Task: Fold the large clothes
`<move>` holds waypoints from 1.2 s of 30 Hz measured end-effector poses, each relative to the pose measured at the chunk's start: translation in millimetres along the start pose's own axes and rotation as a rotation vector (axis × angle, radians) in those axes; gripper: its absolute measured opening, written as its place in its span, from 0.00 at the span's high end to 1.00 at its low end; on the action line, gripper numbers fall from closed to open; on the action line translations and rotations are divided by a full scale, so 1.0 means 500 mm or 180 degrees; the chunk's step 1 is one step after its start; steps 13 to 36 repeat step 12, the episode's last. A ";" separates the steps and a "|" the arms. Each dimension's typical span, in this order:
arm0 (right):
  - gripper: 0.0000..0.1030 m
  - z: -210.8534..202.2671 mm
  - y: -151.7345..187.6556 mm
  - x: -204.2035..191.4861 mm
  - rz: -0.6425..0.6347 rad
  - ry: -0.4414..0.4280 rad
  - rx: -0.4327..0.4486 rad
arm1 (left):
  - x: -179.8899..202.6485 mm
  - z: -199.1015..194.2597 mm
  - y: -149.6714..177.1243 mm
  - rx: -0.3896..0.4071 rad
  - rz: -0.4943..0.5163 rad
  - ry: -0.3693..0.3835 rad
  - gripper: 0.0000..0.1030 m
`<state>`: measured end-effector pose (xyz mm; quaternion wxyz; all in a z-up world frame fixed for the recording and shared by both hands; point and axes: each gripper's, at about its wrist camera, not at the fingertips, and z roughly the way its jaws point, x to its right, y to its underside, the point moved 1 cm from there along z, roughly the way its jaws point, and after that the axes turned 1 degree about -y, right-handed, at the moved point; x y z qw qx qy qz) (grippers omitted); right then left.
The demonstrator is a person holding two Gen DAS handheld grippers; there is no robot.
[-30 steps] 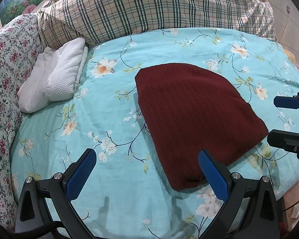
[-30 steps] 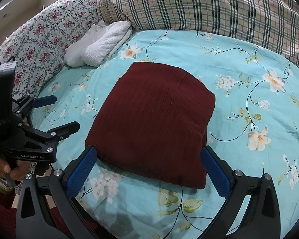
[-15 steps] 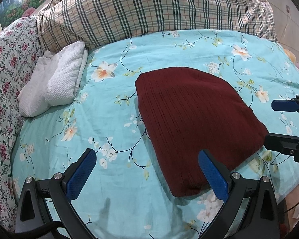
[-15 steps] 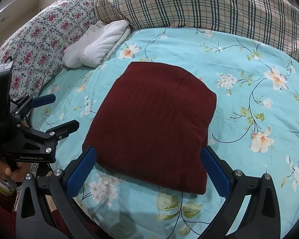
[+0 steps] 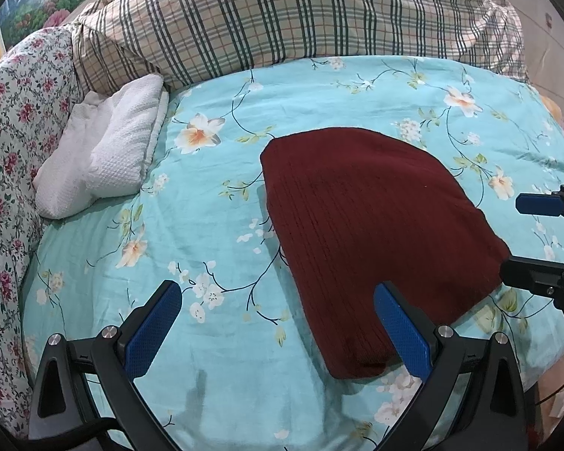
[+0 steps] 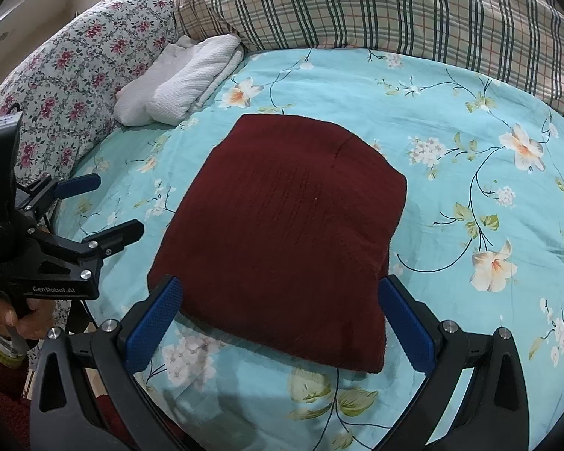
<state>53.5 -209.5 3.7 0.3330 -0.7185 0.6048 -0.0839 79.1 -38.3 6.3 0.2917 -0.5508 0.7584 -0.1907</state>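
Observation:
A dark red knitted garment (image 5: pixel 372 225) (image 6: pixel 285 233) lies folded into a flat bundle on the turquoise flowered bedsheet (image 5: pixel 214 248). My left gripper (image 5: pixel 278 323) hovers open just short of the bundle's near left corner, its right pad over the garment's edge, nothing held. In the right wrist view my right gripper (image 6: pixel 278 315) is open, its two blue pads flanking the bundle's near edge without touching it. Each gripper shows in the other's view, the right gripper (image 5: pixel 534 240) at right and the left gripper (image 6: pixel 97 210) at left, held by a hand (image 6: pixel 22 315).
A folded white waffle-textured cloth (image 5: pixel 101 150) (image 6: pixel 184 79) lies at the back left of the bed. A plaid quilt (image 5: pixel 289 15) is heaped along the far side, and a rose-print cover (image 5: pixel 7 139) borders the left. The bed's edge drops off at the near right.
Both grippers have drawn back slightly from the garment, which sits a bit farther in both views. The garment itself has not moved and both grippers stay open.

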 end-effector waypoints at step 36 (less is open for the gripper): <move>0.00 0.024 -0.004 0.014 0.0060 -0.0044 -0.0016 | -0.003 0.005 -0.003 -0.0024 -0.0060 0.0028 0.01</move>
